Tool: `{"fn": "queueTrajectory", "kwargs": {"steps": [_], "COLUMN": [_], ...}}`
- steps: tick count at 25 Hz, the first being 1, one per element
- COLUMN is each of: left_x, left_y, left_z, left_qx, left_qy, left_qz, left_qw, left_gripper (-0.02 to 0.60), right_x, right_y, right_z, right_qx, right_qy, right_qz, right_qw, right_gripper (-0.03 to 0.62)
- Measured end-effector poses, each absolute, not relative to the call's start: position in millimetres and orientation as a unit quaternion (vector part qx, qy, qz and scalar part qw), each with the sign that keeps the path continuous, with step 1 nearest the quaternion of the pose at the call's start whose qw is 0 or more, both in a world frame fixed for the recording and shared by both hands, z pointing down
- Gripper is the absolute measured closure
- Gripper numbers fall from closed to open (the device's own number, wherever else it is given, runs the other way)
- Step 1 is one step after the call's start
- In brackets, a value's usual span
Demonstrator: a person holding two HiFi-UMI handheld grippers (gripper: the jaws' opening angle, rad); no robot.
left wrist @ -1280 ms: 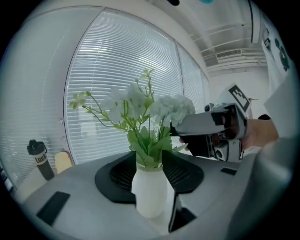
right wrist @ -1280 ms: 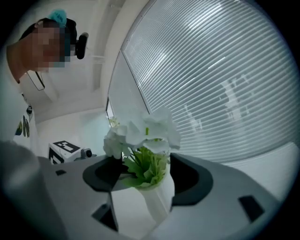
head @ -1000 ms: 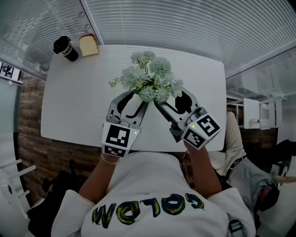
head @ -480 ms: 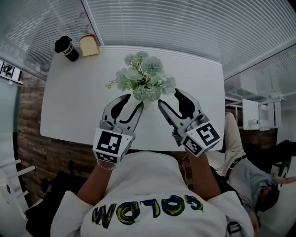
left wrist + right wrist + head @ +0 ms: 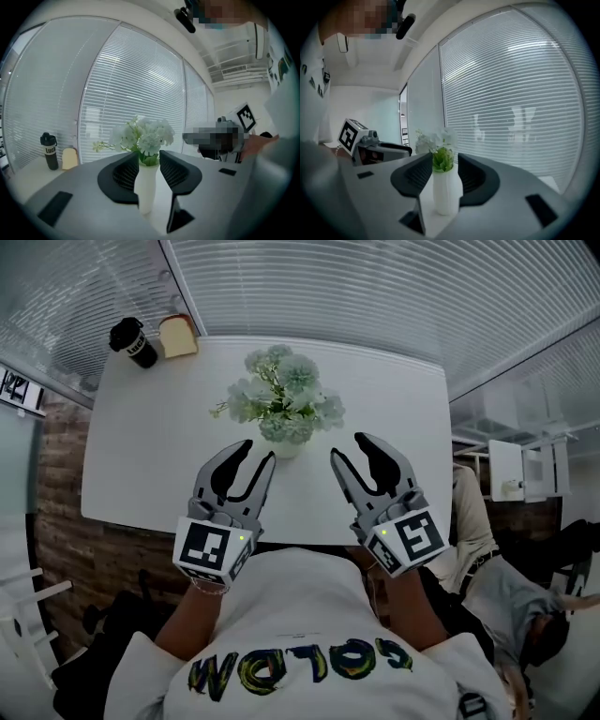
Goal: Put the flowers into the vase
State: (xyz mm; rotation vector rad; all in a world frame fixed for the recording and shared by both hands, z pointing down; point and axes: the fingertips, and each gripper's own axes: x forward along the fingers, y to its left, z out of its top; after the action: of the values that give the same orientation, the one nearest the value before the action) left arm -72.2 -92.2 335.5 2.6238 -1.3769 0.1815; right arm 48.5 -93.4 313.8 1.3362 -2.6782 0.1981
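Note:
A bunch of pale green-white flowers stands upright in a white vase near the middle of the white table. My left gripper hovers just short of the vase on its left, and my right gripper just short of it on the right. Neither touches the vase. Both sets of jaws are closing with nothing between them. In the left gripper view the vase and flowers show beyond the jaws. The right gripper view shows the same vase and flowers ahead.
A black cup and a slice of bread sit at the table's far left corner. Window blinds run behind the table. A seated person is at the right, beyond the table's edge.
Both grippers have drawn back from the flowers toward me, and their jaws have narrowed. The flowers stay standing in the vase on their own.

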Motion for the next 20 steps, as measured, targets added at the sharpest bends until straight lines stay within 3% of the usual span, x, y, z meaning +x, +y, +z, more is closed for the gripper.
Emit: {"fn": "queueTrajectory", "kwargs": {"steps": [13,20], "left_x": [-83.9,-86.3], "left_y": [-70.3,-65.7], "left_z": [303.7,299.3], "left_qx": [0.874,0.869], "left_qy": [-0.480,-0.491], "left_qz": [0.010,-0.006], "left_qw": [0.069,0.064], "left_gripper": [0.534,0.560], "right_x": [70.2,79.7], "right_y": [-70.8,-57.8], "right_z": [289.1,280.5], "right_qx": [0.496,0.506], "right_qy": [-0.864,-0.859], "right_qz": [0.017,0.015], "right_qw": [0.085,0.074], "right_gripper": [0.530,0.568]}}
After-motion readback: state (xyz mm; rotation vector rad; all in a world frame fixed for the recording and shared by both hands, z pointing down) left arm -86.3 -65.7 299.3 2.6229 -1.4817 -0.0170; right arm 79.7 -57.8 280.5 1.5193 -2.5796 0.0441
